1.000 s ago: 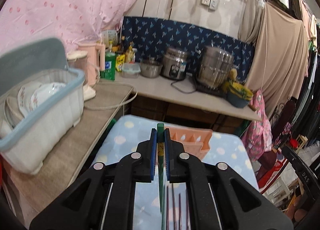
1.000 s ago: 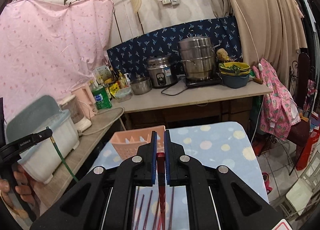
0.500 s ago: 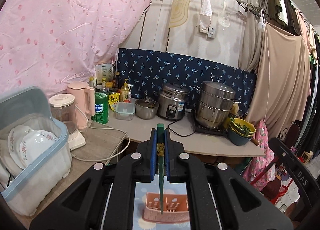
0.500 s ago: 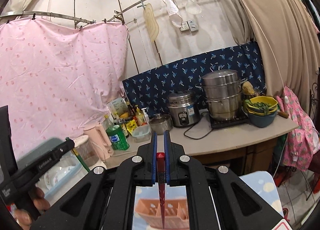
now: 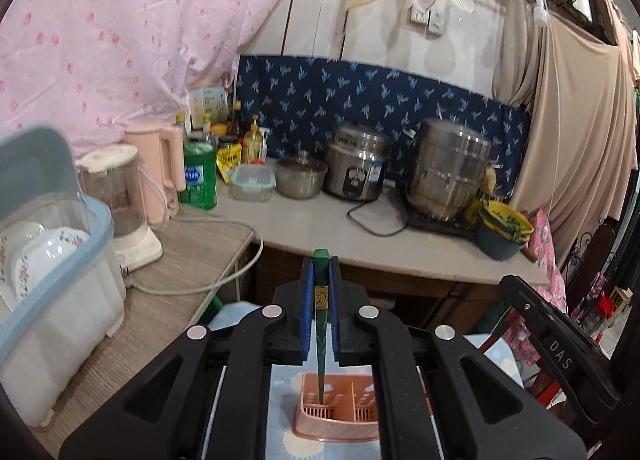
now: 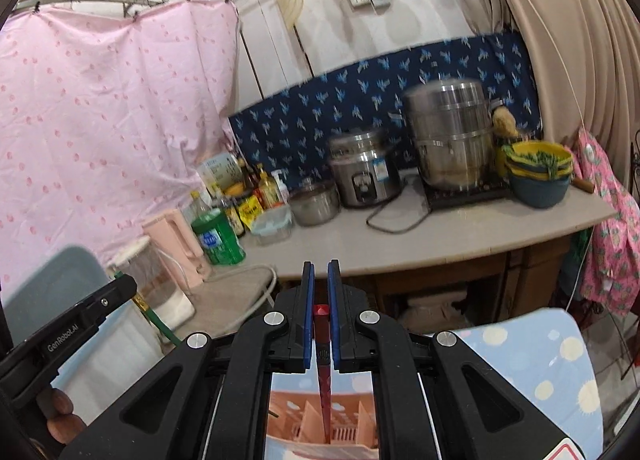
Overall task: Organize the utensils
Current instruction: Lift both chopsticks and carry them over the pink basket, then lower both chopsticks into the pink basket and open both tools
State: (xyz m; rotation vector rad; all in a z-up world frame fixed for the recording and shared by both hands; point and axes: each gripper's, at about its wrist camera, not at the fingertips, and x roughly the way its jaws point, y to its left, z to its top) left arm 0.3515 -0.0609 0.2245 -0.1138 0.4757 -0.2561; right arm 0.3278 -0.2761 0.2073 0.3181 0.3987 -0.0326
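Note:
My left gripper (image 5: 320, 264) is shut on a green chopstick (image 5: 321, 324) that hangs point down, its tip over the left compartment of a pink slotted utensil holder (image 5: 340, 416). My right gripper (image 6: 320, 272) is shut on a red chopstick (image 6: 323, 380), also point down, its tip inside the same pink holder (image 6: 320, 420). The left gripper and its green chopstick (image 6: 154, 320) show at the left of the right wrist view. The right gripper's side (image 5: 556, 344) shows at the right of the left wrist view.
The holder stands on a blue dotted tablecloth (image 6: 532, 364). To the left is a blue-rimmed dish bin (image 5: 52, 300) with plates. Behind is a counter (image 5: 304, 227) with a blender, pink kettle, green bottle, pots and a steamer.
Both grippers rose and tilted from level to pointing down over the holder. Both chopsticks now hang with their tips at the pink holder, and the grippers have come closer to it.

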